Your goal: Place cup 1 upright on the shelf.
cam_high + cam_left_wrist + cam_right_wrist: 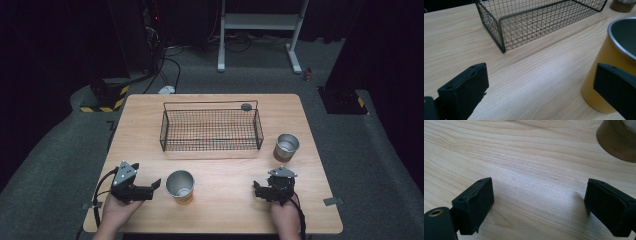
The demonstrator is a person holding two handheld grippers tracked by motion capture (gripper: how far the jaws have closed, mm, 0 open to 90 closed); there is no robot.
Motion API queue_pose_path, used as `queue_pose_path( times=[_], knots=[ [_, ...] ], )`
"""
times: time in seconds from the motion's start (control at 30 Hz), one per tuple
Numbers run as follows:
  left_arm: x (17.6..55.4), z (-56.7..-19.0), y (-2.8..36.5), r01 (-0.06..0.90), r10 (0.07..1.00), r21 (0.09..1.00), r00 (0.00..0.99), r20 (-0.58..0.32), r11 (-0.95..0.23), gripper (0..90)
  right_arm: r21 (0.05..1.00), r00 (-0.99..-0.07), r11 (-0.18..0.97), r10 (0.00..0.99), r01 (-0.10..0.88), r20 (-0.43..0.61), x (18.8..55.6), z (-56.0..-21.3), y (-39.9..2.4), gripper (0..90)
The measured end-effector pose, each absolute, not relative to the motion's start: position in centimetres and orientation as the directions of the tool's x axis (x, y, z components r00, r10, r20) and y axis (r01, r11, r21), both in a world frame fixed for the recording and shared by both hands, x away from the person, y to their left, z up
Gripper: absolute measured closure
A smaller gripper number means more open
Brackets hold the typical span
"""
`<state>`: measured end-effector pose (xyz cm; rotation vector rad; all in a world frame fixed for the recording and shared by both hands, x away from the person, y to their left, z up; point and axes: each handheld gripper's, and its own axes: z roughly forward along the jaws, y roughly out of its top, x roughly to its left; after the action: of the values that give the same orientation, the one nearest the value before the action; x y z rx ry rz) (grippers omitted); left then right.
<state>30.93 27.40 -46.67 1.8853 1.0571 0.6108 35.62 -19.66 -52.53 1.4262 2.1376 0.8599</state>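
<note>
A wooden table holds a wire basket at the back. A yellow cup stands just beside the released left gripper. The right gripper gapes over bare wood, well short of a brown cup. Any lettering is too small to read.

Two bare forearms come in from the near edge of the high view, each hand wrapped around a black two-jaw claw topped by a grey three-cornered plate. The left hand holds the left claw low, its jaws pointing to the person's right and slightly forward, spread wide apart with nothing between them. The right hand holds the right claw low as well, turned inward toward the left, its jaws also parted and gripping nothing. In each claw's own view the two black jaws stand far apart. A black cable trails back from each claw along the wrist.
</note>
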Motion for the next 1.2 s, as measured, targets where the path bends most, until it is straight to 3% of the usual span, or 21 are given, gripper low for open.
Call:
queue_pose_path(
  times=[0.6,1.2],
  knots=[
    [29.0,-43.9,25.8,0.331,0.803,0.920,0.596,-0.029,-0.212,0.5,0.698,-0.388,0.286,0.922,0.657,-0.012,35.6,-52.5,-19.6,8.8],
    [28.2,-44.7,22.0,0.313,0.707,0.911,0.706,-0.034,-0.269,0.5,0.699,-0.388,0.288,0.922,0.655,-0.016,35.6,-52.5,-19.6,9.0]
  ],
)
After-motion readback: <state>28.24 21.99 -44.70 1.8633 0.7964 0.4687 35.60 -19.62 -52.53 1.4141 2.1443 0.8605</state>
